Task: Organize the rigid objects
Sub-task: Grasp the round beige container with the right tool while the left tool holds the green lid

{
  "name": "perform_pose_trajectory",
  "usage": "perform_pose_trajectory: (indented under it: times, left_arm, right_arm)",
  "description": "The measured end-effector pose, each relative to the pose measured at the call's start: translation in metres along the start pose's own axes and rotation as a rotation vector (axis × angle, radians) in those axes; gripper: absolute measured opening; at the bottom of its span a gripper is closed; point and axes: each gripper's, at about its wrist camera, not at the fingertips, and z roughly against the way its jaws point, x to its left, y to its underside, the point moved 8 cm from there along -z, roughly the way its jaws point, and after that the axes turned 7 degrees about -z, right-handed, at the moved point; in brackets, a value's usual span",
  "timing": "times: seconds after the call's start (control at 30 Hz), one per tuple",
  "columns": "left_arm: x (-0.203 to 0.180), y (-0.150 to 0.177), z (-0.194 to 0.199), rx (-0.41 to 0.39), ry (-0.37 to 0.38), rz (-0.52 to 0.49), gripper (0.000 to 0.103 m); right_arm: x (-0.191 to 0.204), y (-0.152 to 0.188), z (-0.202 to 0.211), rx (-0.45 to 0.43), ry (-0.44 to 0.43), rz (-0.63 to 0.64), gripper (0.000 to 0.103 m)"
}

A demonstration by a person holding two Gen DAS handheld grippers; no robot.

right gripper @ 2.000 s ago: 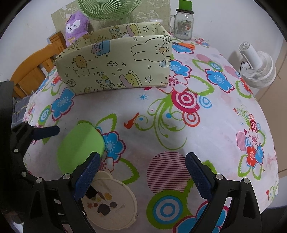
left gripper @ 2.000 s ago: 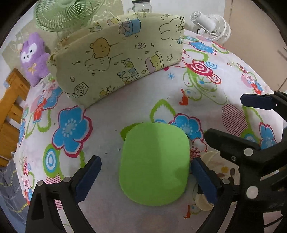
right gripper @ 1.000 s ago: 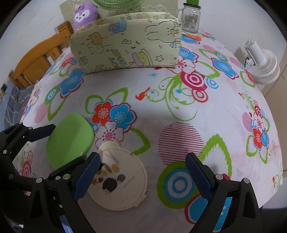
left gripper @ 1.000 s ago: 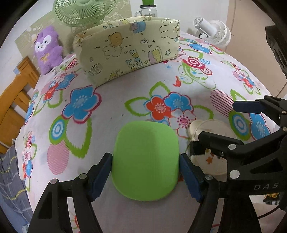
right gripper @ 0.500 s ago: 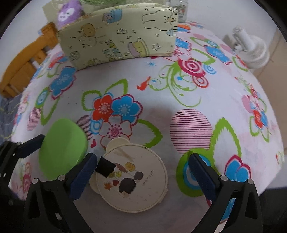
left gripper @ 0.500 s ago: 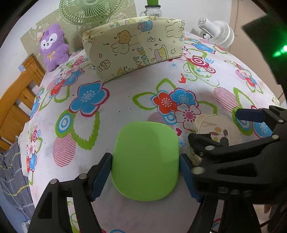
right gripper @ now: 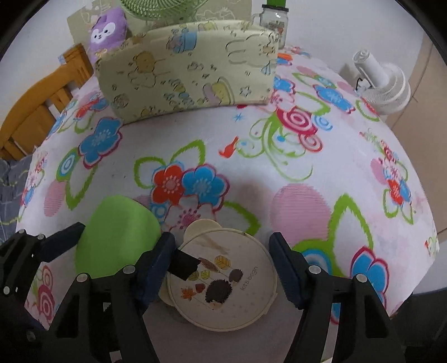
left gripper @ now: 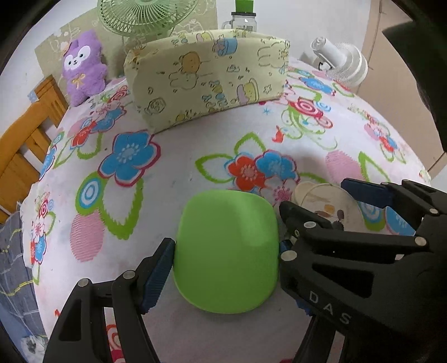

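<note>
Since a moment ago the right gripper (right gripper: 222, 269) has narrowed its jaws around the cream round lid (right gripper: 223, 279) with the hedgehog print; the blue pads now stand right at its two sides, though I cannot tell whether they press it yet. The left gripper (left gripper: 226, 268) has not changed: its pads stay clamped on both edges of the green rounded lid (left gripper: 226, 251), which lies flat on the table near its front edge, just left of the cream one.

The two tools crowd each other. From the left wrist view the right gripper's black frame covers much of the cream lid (left gripper: 321, 201) and hides the left tool's far pad.

Farther back a pale yellow fabric box (left gripper: 206, 75) with cartoon drawings stands on the table. Behind it are a green fan (left gripper: 145, 14), a purple plush toy (left gripper: 82, 67) and a glass jar (left gripper: 243, 21) with a green top. A white fan (right gripper: 382, 86) sits off the right side, a wooden chair (right gripper: 36, 111) on the left.

The table wears a white flowered cloth (right gripper: 279, 167) in blue, red and green.
</note>
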Motion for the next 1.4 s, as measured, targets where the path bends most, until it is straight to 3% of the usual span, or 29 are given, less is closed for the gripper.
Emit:
perform_pose_trajectory:
  times: [0.6,0.7,0.83,0.93,1.03,1.17,1.4]
  left_arm:
    - [0.004,-0.068,0.015,-0.083,-0.015,0.044,0.077]
    - [0.005,-0.08,0.02,-0.098,-0.017,0.053,0.077]
    - [0.005,-0.088,0.02,-0.102,-0.019,0.056,0.077]
    - [0.007,-0.086,0.018,-0.094,-0.028,0.056,0.077]
    - [0.009,-0.083,0.014,-0.078,-0.028,0.07,0.077]
    - [0.01,-0.077,0.008,-0.059,-0.033,0.073,0.077]
    - [0.007,-0.067,-0.001,-0.038,-0.027,0.071,0.077]
  right_arm:
    - [-0.021,-0.07,0.016,-0.069,-0.006,-0.027,0.069]
    - [-0.018,-0.082,0.023,-0.089,-0.013,-0.008,0.051]
    - [-0.019,-0.092,0.018,-0.078,-0.011,-0.004,0.051]
    - [-0.026,-0.091,0.015,-0.069,-0.045,-0.029,0.054]
    - [-0.03,-0.089,0.011,-0.071,-0.052,-0.029,0.074]
    - [-0.031,-0.084,0.003,-0.051,-0.063,-0.031,0.087]
    - [-0.036,-0.072,-0.014,-0.001,-0.06,-0.013,0.094]
